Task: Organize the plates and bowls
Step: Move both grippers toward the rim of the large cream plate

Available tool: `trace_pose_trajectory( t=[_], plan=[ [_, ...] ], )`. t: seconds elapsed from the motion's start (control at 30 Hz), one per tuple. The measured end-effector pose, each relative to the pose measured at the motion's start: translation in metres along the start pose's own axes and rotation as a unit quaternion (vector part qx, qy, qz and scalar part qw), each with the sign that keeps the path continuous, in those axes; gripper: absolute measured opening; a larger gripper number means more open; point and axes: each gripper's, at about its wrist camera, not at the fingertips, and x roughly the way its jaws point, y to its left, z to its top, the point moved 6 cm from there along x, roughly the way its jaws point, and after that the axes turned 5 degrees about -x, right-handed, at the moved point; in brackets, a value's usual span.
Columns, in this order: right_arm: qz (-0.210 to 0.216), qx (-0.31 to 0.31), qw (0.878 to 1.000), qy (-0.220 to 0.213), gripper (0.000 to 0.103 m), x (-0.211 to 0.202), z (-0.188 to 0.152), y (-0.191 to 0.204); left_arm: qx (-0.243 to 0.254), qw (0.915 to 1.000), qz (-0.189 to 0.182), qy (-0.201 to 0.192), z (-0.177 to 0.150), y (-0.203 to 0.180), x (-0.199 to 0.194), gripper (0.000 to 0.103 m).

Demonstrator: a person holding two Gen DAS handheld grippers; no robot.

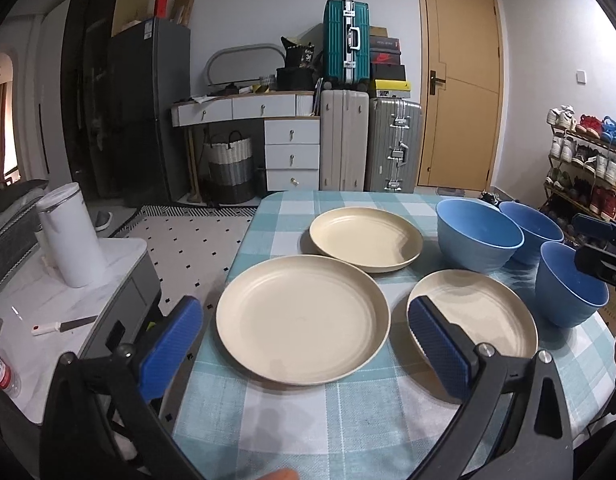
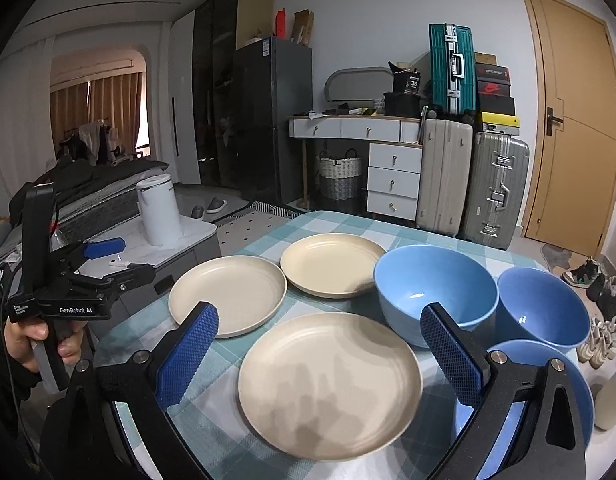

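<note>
both claws wide, empty: left gripper hovers over near-left plate, right gripper over near plate. three plates, three bowls apart on table. pinch rim low, lift level, stack.

White lettering reading "GenRobot.AI" is showing on the black body of the left hand-held gripper, seen from the right wrist view; beside it, smaller white lines are running sideways, too small to read. Up on the white drawer unit, a black paper bag is displaying the number "36" under a script line that is staying illegible. A black shoebox in the stack by the teal suitcase is bearing a red swoosh logo. Other labels are blurring out.
</note>
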Motion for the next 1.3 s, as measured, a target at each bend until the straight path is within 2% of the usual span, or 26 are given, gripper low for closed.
trace_pose_trajectory(
  t=[0.63, 1.3],
  plan=[
    [0.023, -0.009, 0.999, 0.035, 0.103, 0.051, 0.021, 0.020, -0.015, 0.9991, 0.011, 0.038, 0.002, 0.025, 0.033, 0.103],
    [0.050, 0.002, 0.995, 0.083, 0.103, 0.105, 0.018, 0.032, -0.021, 0.9959, 0.039, 0.079, -0.003, 0.052, 0.072, 0.103]
  ],
)
